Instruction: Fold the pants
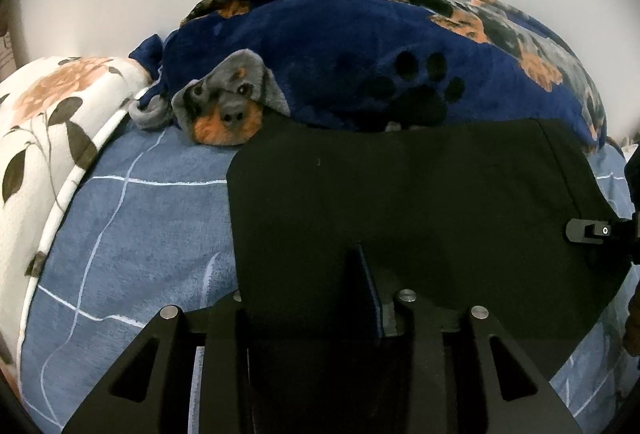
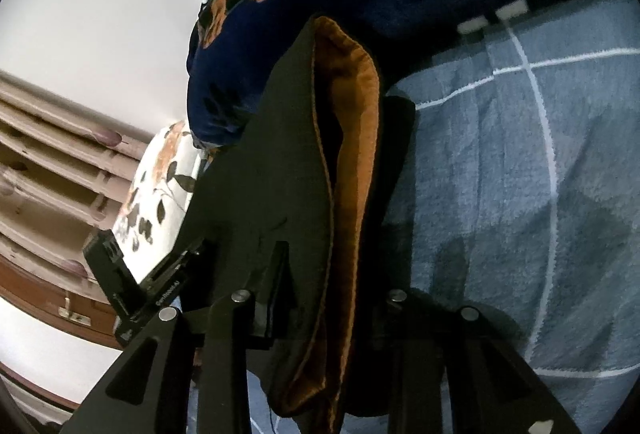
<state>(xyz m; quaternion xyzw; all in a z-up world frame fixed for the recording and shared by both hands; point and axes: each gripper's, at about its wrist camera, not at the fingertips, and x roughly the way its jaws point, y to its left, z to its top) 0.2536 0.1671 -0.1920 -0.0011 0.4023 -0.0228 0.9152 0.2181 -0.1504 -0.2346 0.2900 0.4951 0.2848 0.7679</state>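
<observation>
Black pants lie flat on the blue checked bedsheet, already folded to a squarish slab, long axis running left-right across the left wrist view, far edge against the navy dog-print blanket.

L gripper sits at the near edge, left of centre, w/ cloth between the fingers. Jaws look partly apart and not pressing, so I judge this side as let go.

R gripper is at the right end, clamped on a bunched edge; orange lining shows in the lifted fold, which hangs up off the sheet.

Key relation: the raised end is on the right, the slab stretches away leftward. So prob. the R hand carries its end over, right to left; L is nearer the near-left corner to pin it.
</observation>
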